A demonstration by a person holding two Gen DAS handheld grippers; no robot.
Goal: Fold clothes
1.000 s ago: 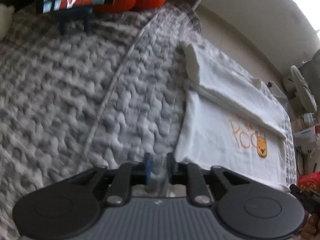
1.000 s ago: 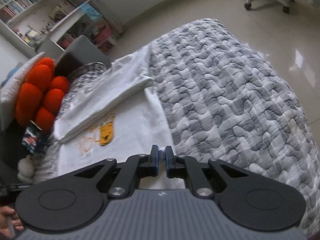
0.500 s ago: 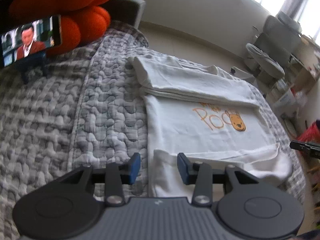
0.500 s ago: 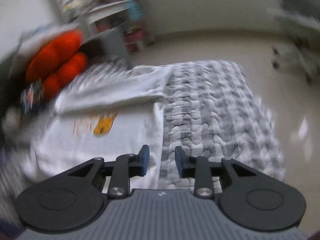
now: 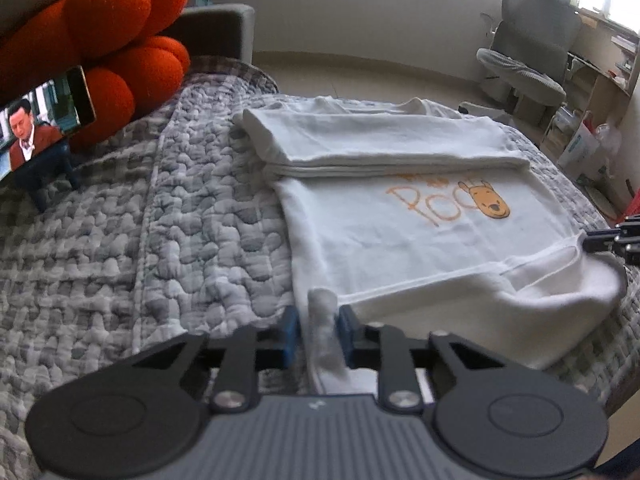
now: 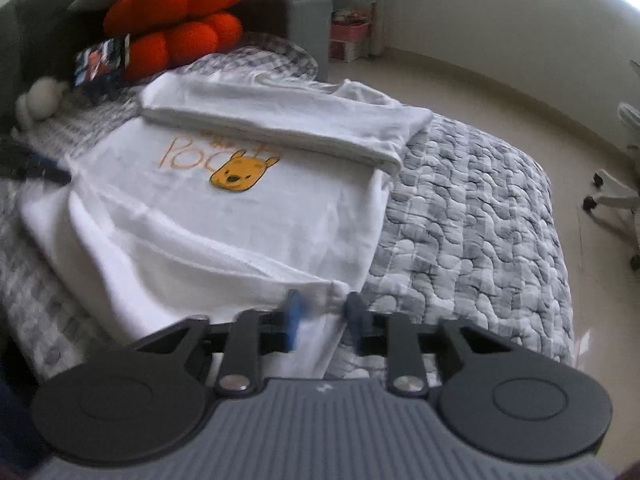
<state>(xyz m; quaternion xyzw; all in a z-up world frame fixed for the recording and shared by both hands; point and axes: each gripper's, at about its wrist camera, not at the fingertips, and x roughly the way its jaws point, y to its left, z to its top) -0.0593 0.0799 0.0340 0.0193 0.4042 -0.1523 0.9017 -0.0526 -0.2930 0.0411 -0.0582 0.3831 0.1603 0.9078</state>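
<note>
A white T-shirt (image 5: 400, 240) with an orange bear print (image 5: 486, 202) lies flat on a grey quilted bed (image 5: 180, 220). Its far side is folded over in a thick band (image 5: 380, 140). My left gripper (image 5: 318, 334) is at the near left corner, its blue pads pressed in on a bunched strip of the hem. My right gripper (image 6: 324, 314) is at the near right corner of the T-shirt (image 6: 240, 220). Its fingers stand a little apart, with the hem corner between them. Each gripper's tip also shows in the other view, right gripper (image 5: 612, 240) and left gripper (image 6: 44, 170).
An orange cushion (image 5: 120, 40) and a phone on a stand (image 5: 44, 120) sit at the bed's head, beside a small white plush (image 6: 40, 96). Bare quilt (image 6: 460, 220) runs right of the shirt to the bed edge. An office chair (image 5: 528, 40) stands on the floor.
Both grippers opened and came down onto the shirt's near hem. The left has since closed on the cloth. The right gripper's fingers have narrowed slightly around the corner.
</note>
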